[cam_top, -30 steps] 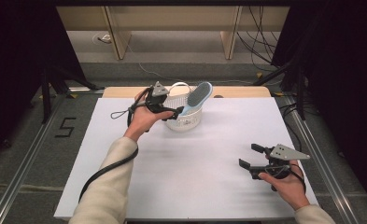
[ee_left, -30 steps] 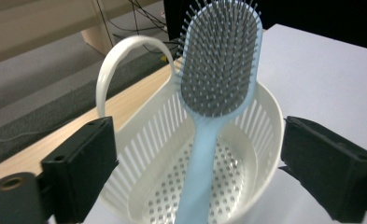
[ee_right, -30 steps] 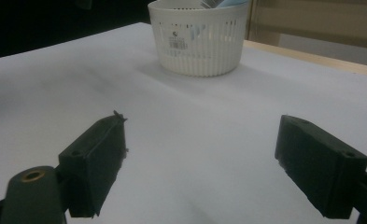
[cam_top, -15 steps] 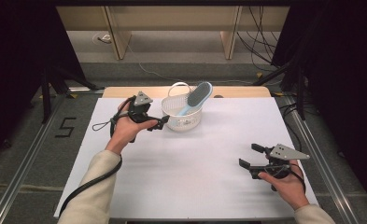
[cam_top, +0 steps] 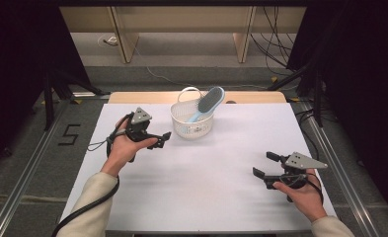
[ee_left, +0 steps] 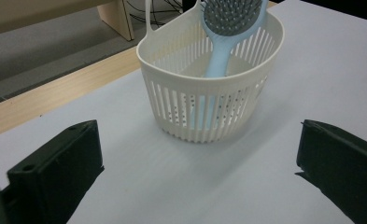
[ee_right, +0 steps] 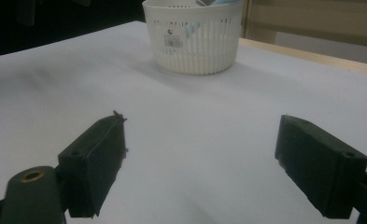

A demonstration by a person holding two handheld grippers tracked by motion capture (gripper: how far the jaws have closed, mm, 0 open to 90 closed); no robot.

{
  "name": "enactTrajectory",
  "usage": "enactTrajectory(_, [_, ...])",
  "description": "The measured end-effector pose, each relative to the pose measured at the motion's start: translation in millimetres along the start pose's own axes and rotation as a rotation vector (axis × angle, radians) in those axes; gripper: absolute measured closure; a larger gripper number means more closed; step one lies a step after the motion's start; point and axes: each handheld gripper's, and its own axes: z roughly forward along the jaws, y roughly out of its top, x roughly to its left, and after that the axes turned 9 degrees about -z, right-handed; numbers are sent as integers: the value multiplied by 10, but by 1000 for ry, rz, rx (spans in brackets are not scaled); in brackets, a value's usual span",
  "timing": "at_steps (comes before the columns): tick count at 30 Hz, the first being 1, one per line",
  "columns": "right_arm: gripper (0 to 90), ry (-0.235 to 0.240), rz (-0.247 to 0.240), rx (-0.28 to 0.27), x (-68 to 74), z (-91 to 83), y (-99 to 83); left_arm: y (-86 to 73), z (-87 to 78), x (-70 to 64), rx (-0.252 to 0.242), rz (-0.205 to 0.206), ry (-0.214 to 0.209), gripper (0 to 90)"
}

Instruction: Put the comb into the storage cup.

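A white slatted basket [cam_top: 191,124] stands at the back middle of the white table [cam_top: 211,197]. A light-blue hairbrush [cam_top: 209,101] leans in it, bristle head up over the right rim. My left gripper [cam_top: 160,140] hovers open just left of the basket, apart from it and holding nothing. The left gripper view has the basket [ee_left: 209,93] and brush [ee_left: 228,23] straight ahead between the wide jaws [ee_left: 197,140]. My right gripper [cam_top: 266,164] sits open near the front right, empty. From the right gripper view [ee_right: 200,135] the basket [ee_right: 195,42] is far off.
A wooden strip [cam_top: 132,97] runs along the table's back edge, with grey floor and cables beyond. Metal rails [cam_top: 28,163] flank both sides. The white surface spreads wide between the two grippers and in front of the basket.
My left gripper has drawn back from the basket, leftward and toward the person, with nothing in it. The brush stays in the basket. The right gripper has not moved.
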Motion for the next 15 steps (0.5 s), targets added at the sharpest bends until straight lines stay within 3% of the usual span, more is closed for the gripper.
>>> enactTrajectory(15, [171,-2,0,1,-7,-8,2,-286,-109,-39,-27,-24,5,0])
